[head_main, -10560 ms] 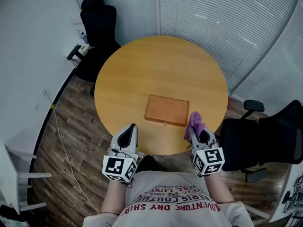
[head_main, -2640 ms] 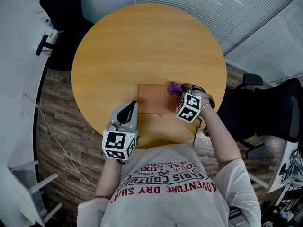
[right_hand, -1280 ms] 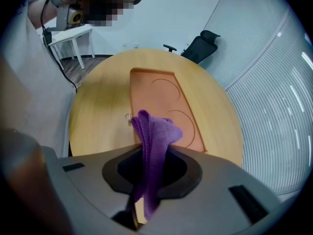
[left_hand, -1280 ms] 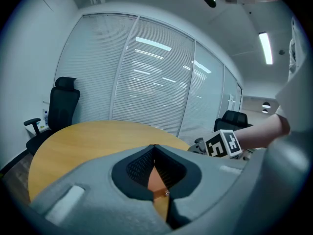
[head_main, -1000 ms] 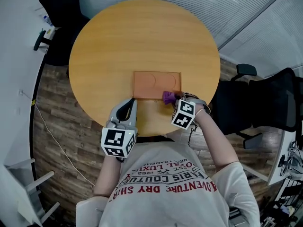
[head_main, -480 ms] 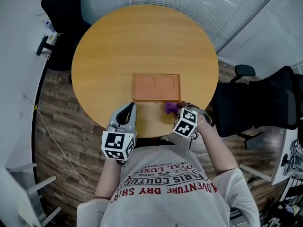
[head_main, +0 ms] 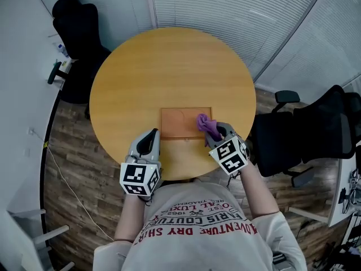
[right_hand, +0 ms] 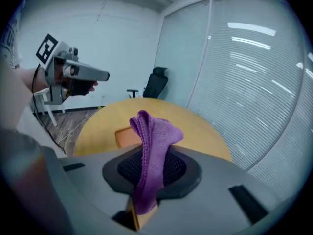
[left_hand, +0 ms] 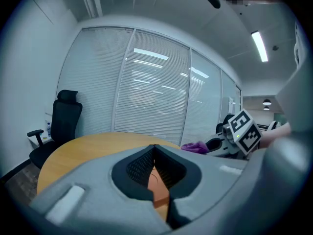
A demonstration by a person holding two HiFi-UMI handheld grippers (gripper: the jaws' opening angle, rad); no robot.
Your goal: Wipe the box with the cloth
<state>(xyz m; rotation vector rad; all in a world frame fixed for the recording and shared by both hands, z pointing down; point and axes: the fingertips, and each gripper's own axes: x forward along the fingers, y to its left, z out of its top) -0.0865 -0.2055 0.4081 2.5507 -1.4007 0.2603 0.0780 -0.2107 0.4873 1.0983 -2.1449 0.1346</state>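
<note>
A flat orange-brown box [head_main: 181, 123] lies on the round wooden table [head_main: 169, 66], near its front edge. My right gripper [head_main: 216, 133] is shut on a purple cloth [head_main: 206, 123], which hangs over the box's right end. In the right gripper view the cloth [right_hand: 154, 146] stands up from between the jaws, with the box [right_hand: 126, 137] behind it. My left gripper [head_main: 151, 135] hovers by the box's near left corner, shut and empty. In the left gripper view a strip of the box [left_hand: 157, 182] shows below the closed jaws, and the cloth [left_hand: 194, 146] is off to the right.
A black office chair [head_main: 76, 27] stands at the table's far left and another [head_main: 310, 134] at its right. A glass wall with blinds [head_main: 237, 10] runs behind the table. A cable [head_main: 62, 168] lies on the wooden floor at the left.
Half a second ago the cloth was by the box's near right corner; the right gripper has since carried it forward over the box's right end. The left gripper has hardly moved.
</note>
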